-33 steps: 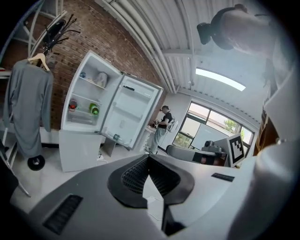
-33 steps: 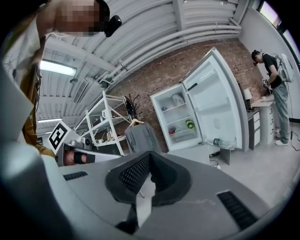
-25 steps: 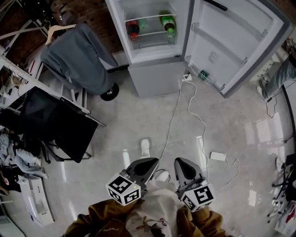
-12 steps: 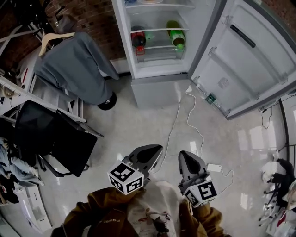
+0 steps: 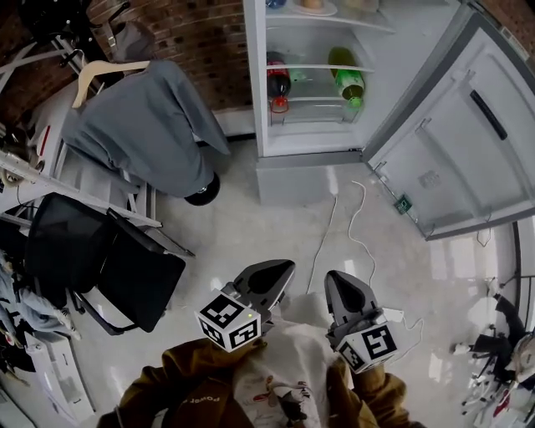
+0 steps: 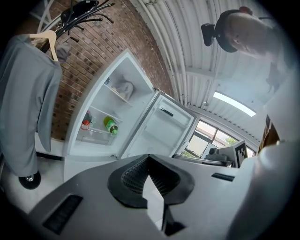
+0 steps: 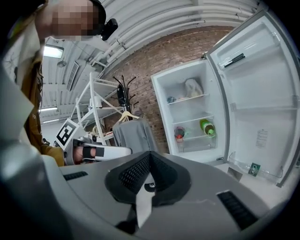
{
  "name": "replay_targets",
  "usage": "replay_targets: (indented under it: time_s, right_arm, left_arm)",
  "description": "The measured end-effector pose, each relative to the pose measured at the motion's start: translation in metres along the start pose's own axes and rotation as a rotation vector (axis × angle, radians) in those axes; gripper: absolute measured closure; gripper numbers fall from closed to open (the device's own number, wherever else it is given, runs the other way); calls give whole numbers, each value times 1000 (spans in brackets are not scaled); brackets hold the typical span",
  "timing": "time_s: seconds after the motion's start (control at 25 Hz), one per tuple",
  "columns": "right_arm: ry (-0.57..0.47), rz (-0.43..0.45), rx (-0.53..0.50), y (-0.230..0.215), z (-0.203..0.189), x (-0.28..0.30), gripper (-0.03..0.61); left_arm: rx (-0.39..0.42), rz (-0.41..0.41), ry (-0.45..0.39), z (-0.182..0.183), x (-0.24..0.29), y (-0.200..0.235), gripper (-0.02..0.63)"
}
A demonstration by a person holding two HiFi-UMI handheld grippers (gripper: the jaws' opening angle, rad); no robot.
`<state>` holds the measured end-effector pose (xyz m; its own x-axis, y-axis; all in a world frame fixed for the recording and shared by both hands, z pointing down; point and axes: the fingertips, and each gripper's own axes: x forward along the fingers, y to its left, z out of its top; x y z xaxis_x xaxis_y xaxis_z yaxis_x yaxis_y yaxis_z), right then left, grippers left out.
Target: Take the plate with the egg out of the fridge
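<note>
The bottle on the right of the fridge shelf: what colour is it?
Green; the bottle shows best in the head view.

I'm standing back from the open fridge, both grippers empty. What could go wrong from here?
1. A white cable trails across the floor between you and the fridge; it could catch a foot on the way in.
2. The plate sits high in the fridge, at the very edge of the head view. The left gripper and right gripper are both shut, so open one before reaching, or it may shove the plate back.
</note>
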<state>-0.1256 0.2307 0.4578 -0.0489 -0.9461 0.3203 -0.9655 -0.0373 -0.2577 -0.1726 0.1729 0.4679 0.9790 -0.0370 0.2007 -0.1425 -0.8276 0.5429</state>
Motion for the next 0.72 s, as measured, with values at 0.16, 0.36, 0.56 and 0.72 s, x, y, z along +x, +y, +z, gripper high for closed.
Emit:
replay_targets:
  time_s: [0.16, 0.36, 0.56, 0.72]
  right_arm:
    - [21, 6, 9, -2, 0, 15, 581]
    - [20, 25, 33, -9, 0, 34, 581]
    - [2, 39, 33, -43, 9, 64, 581]
    - [-44, 55, 6, -79, 45, 103, 583]
  left_arm:
    - [-11, -4, 12, 2, 4, 11, 606]
    - [-23, 10, 28, 5, 15, 32, 606]
    - [3, 15, 33, 19, 49, 53, 606]
    - [53, 14, 5, 61, 89, 77, 606]
